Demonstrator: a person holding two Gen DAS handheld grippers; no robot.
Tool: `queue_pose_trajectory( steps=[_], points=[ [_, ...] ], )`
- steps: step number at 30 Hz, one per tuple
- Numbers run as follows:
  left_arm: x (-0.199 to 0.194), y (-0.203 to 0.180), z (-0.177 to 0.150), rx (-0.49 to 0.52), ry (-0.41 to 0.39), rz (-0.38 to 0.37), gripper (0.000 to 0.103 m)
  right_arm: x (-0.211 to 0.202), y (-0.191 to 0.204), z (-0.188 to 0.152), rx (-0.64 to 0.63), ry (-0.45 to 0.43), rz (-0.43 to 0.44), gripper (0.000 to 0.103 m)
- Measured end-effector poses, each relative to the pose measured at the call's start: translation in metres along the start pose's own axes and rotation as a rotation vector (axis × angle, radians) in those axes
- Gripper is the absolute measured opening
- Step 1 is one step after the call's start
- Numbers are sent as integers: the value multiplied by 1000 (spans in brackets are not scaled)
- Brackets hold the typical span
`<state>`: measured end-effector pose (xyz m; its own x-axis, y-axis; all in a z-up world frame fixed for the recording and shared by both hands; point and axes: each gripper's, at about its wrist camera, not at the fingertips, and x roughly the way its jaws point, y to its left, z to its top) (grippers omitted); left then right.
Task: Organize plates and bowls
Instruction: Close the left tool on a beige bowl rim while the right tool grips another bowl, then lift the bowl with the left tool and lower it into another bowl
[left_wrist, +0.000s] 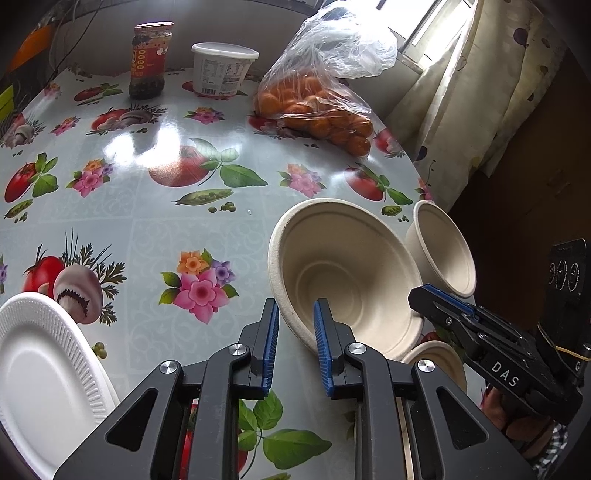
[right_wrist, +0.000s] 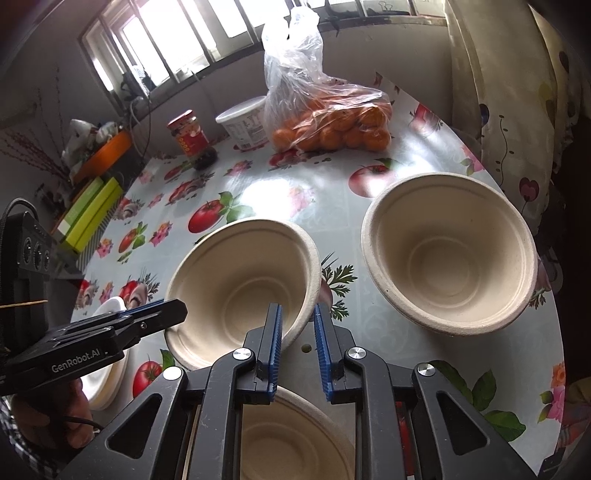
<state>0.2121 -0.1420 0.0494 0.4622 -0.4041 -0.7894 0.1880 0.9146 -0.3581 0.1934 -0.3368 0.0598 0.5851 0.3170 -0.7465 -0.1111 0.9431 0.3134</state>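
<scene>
The left hand-held gripper (left_wrist: 295, 321) is pinching the near rim of a tan bowl (left_wrist: 351, 266), its jaws nearly closed on the wall. The right hand-held gripper (right_wrist: 297, 321) is clamping the opposite rim of that same bowl, fully closed on it. The bowl is sitting tilted over the table (left_wrist: 155, 229), held between both. A second bowl (right_wrist: 448, 254) is resting at three o'clock from it, near the table edge. A third bowl (right_wrist: 291, 435) is lying at six o'clock. A white plate (left_wrist: 40, 373) is sitting at nine o'clock.
</scene>
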Motion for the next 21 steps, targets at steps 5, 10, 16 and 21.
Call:
queue_pose_trajectory(
  steps=[5,10,16,21],
  points=[
    [-1,-1,1,5,-14,9,21,0,0,1,6,-23,7,18],
    [-5,-1,2,4,-20,8,21,-1,0,3,6,-31,11,18],
    [-12,-5,3,15,-39,9,21,-10,6,3,-16,-58,-1,18],
    [-20,-9,1,27,-50,1,21,-20,8,-1,-10,-76,0,18]
  ],
)
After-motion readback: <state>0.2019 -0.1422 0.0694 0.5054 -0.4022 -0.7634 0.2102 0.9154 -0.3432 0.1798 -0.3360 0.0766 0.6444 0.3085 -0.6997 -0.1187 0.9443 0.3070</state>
